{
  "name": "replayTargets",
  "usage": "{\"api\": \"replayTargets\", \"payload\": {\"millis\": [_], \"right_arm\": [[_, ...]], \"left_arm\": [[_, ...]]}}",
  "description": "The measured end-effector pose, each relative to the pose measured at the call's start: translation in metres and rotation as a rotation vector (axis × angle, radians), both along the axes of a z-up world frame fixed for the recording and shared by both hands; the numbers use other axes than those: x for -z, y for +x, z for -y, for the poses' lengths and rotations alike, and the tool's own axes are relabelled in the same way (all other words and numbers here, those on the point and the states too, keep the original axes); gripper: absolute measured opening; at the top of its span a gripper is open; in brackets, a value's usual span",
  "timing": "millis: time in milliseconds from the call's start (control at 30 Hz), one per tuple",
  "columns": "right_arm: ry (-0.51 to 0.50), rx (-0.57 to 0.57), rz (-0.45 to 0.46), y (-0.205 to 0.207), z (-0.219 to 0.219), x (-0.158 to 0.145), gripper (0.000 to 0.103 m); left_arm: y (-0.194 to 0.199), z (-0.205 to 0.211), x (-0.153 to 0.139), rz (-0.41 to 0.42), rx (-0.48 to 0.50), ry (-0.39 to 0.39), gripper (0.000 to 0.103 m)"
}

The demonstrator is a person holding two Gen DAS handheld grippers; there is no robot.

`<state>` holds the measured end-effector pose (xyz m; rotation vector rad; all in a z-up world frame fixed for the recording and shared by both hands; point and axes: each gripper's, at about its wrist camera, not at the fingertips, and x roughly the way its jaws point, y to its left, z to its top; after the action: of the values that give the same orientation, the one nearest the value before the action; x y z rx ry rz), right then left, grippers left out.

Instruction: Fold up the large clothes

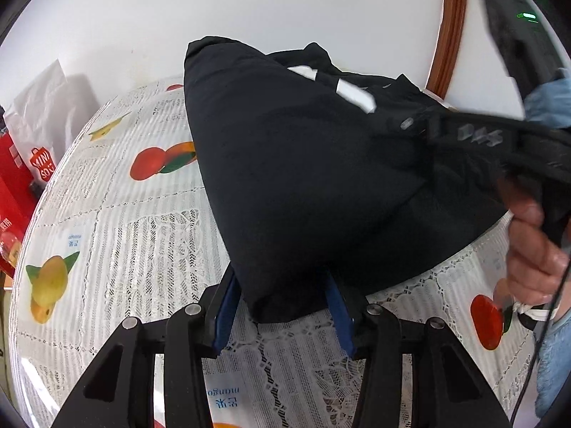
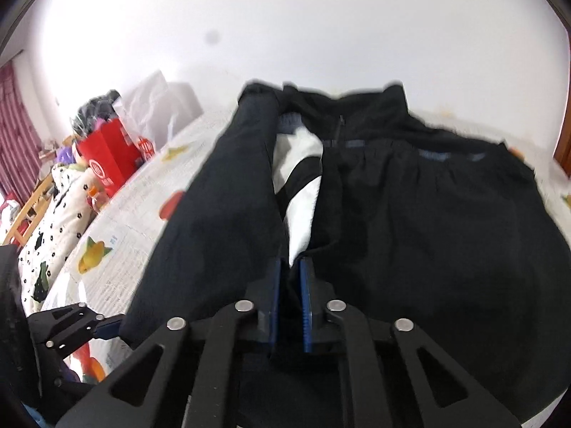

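A black jacket (image 1: 303, 178) with white patches lies on the table, one side folded over into a wedge. Its near corner sits between the blue pads of my left gripper (image 1: 282, 306), which stands open with a gap beside the cloth. In the right wrist view the jacket (image 2: 428, 232) spreads wide, with white lining (image 2: 299, 192) showing along its middle. My right gripper (image 2: 291, 299) is shut on a dark fold of the jacket at its near edge. A hand (image 1: 531, 256) holds a blurred black handle over the jacket's right side. My left gripper (image 2: 103, 328) shows at the lower left.
The table (image 1: 107, 232) wears a white lace cloth printed with fruit. Red bags (image 2: 107, 157) and a white plastic bag (image 1: 46, 100) stand at its far left edge. A chair draped in spotted cloth (image 2: 60, 207) is beyond that. A wooden frame (image 1: 449, 35) rises at the right.
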<state>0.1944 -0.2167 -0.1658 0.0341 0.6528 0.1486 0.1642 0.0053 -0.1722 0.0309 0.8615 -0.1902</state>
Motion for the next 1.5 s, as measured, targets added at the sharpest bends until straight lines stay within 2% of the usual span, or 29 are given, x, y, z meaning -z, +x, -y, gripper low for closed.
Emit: {"api": "replayTargets", "payload": {"millis": [133,200,267,333,433,533,633,667,700,767,800,867,1000,1133,1267,1333,1367,1400,1433,1500], "right_arm": [[0.056,0.043,0.122,-0.033,0.022,-0.028,0.002],[0.077,0.103,0.188,-0.053,0.041,-0.043,0.000],[0.100,0.142,0.213,-0.069,0.061,-0.048,0.000],[0.127,0.162,0.175,-0.073,0.073,-0.042,0.000],[0.086,0.195,0.106,-0.073,0.077,-0.019,0.000],[0.128,0.189,0.017,-0.068,0.080,-0.004,0.005],[0.138,0.199,0.009,-0.069,0.084,-0.006,0.011],[0.143,0.198,0.020,-0.071,0.085,-0.009,0.018],[0.150,0.194,0.034,-0.072,0.085,-0.014,0.030],[0.176,0.158,0.059,-0.076,0.081,-0.020,0.049],[0.183,0.125,0.067,-0.074,0.077,-0.023,0.051],[0.150,0.103,0.059,-0.069,0.068,-0.022,0.052],[0.098,0.131,-0.006,-0.046,0.059,-0.006,0.053],[0.037,0.120,0.021,-0.042,0.047,-0.001,0.053],[0.005,0.116,-0.031,-0.030,0.042,0.010,0.053],[0.027,0.119,-0.052,-0.024,0.044,0.014,0.051],[0.043,0.123,-0.059,-0.022,0.047,0.015,0.041],[0.052,0.128,-0.059,-0.021,0.048,0.014,0.020],[0.054,0.126,-0.056,-0.021,0.049,0.013,0.011],[0.060,0.105,-0.040,-0.024,0.047,0.008,0.004]], "left_arm": [[0.000,-0.002,0.000,-0.001,0.000,-0.002,0.045],[0.001,-0.001,0.000,-0.001,-0.001,0.003,0.045],[0.002,-0.002,-0.001,-0.003,-0.005,0.004,0.045],[0.002,-0.001,0.000,-0.002,-0.002,0.010,0.046],[0.002,0.000,0.000,0.002,-0.002,0.016,0.046],[0.001,-0.002,-0.002,-0.007,0.014,-0.003,0.045],[-0.007,0.001,-0.010,0.012,0.068,-0.037,0.049],[-0.009,0.003,-0.012,0.020,0.080,-0.041,0.055],[-0.010,0.005,-0.013,0.027,0.090,-0.045,0.058],[-0.006,0.012,-0.014,0.018,0.100,-0.046,0.058],[-0.004,0.016,-0.013,0.009,0.102,-0.049,0.058],[0.001,0.022,-0.010,0.002,0.085,-0.040,0.059],[0.006,0.025,-0.006,-0.010,0.054,-0.040,0.060],[0.010,0.024,-0.004,-0.024,0.051,-0.045,0.061],[0.008,0.029,-0.004,-0.015,0.046,-0.031,0.062],[0.008,0.032,-0.003,-0.008,0.044,-0.018,0.064],[0.008,0.033,-0.003,-0.007,0.043,-0.008,0.064],[0.009,0.035,-0.003,-0.007,0.041,0.003,0.065],[0.009,0.036,-0.003,-0.008,0.039,0.007,0.065],[0.010,0.036,-0.003,-0.009,0.035,0.010,0.065]]}}
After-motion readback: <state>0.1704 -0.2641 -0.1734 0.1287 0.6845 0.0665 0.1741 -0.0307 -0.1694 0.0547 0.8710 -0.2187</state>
